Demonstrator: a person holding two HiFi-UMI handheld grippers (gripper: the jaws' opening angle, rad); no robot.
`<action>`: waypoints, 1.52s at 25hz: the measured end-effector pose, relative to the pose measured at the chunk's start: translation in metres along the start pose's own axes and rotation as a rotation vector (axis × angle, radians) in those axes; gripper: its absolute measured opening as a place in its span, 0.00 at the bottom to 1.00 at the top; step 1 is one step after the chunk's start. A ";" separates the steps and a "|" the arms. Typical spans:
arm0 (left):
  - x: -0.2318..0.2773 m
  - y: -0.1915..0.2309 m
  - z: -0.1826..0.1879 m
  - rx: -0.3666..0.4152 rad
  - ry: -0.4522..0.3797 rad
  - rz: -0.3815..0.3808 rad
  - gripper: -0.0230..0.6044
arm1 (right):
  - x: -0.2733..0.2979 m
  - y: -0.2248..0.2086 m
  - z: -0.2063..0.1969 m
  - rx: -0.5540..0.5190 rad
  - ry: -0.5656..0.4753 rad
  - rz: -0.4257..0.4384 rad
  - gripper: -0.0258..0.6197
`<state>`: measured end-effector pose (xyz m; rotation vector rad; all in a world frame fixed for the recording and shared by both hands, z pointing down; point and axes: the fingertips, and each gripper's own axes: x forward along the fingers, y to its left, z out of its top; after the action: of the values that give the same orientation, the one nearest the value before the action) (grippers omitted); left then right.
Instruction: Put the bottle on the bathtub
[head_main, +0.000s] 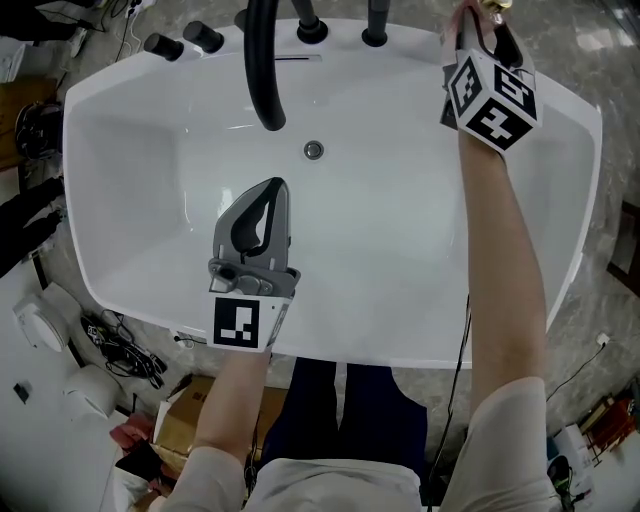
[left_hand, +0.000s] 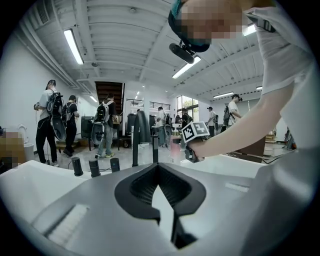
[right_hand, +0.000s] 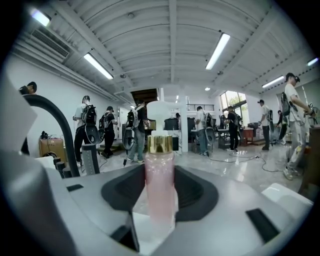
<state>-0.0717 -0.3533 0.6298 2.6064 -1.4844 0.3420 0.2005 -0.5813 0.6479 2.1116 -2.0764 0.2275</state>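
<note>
Upper right, by the tub (head_main: 72, 115) rim, the right gripper (right_hand: 160, 172) has its fingers clamped on the bottle (right_hand: 160, 190) mid-body, a fair hold for something light, stiff and probably slick; the left gripper (left_hand: 159, 172) fingers are pinched together, empty.

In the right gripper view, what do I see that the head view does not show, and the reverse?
Only the right gripper view clearly shows the pink bottle, upright with a gold collar, clamped between the jaws of the right gripper, and people standing behind. Only the head view shows the basin of the bathtub, its drain, and the left gripper, jaws together, above the basin. Both show the curved black spout at the tub's far rim.
</note>
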 end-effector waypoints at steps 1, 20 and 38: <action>0.001 0.000 -0.001 -0.002 -0.002 0.001 0.05 | 0.000 0.000 -0.001 0.000 0.001 0.001 0.33; -0.005 0.002 0.001 -0.010 0.046 0.008 0.05 | -0.019 0.003 0.004 0.011 -0.009 0.031 0.55; -0.028 -0.008 0.008 -0.011 -0.008 0.013 0.05 | -0.208 0.031 -0.052 0.016 0.085 0.099 0.44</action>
<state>-0.0773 -0.3276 0.6147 2.5935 -1.5019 0.3243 0.1662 -0.3674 0.6515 1.9732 -2.1386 0.3415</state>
